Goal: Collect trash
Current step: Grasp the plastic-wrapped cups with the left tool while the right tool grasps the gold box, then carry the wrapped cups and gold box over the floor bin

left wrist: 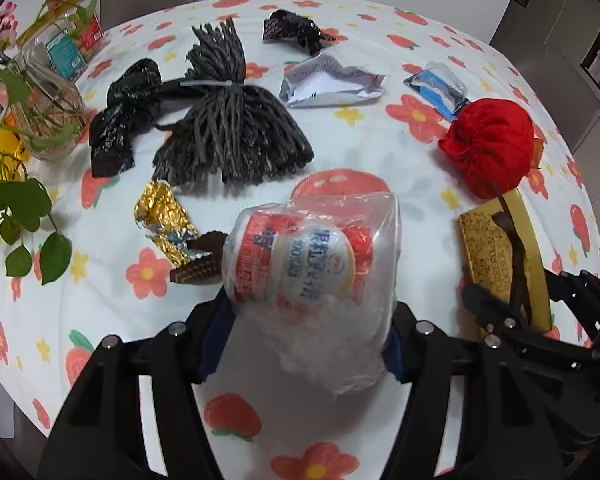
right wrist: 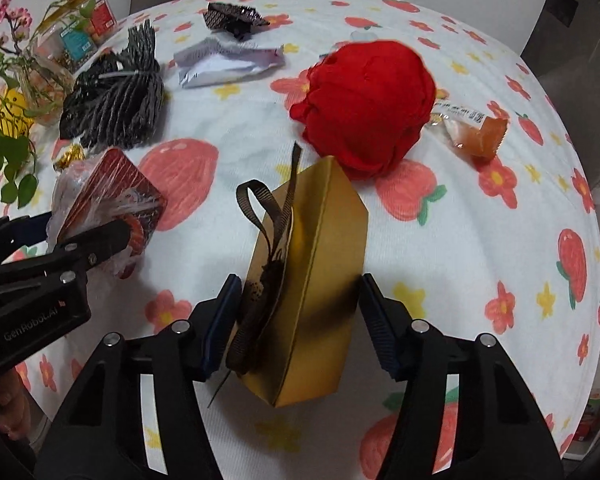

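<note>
On the floral tablecloth (left wrist: 380, 136), left gripper (left wrist: 312, 332) clamps a plastic-wrapped cup (left wrist: 312, 264), pads pressed on both sides. From the cup: gold foil (left wrist: 166, 220) at 9 o'clock, grey tassel bundle (left wrist: 232, 120) at 11, black bag (left wrist: 120, 120) at 10, crumpled paper (left wrist: 328, 84) at 12, red cloth ball (left wrist: 488, 144) at 2. Right gripper (right wrist: 296, 320) straddles a gold box (right wrist: 320, 280) with brown ribbon (right wrist: 268, 240); left pad touches the ribbon side, right pad just beside the box edge, contact unclear. Orange wrapper (right wrist: 476, 136) lies at 3 o'clock of the red ball. Plant vase (left wrist: 40, 112) at far left.
</note>
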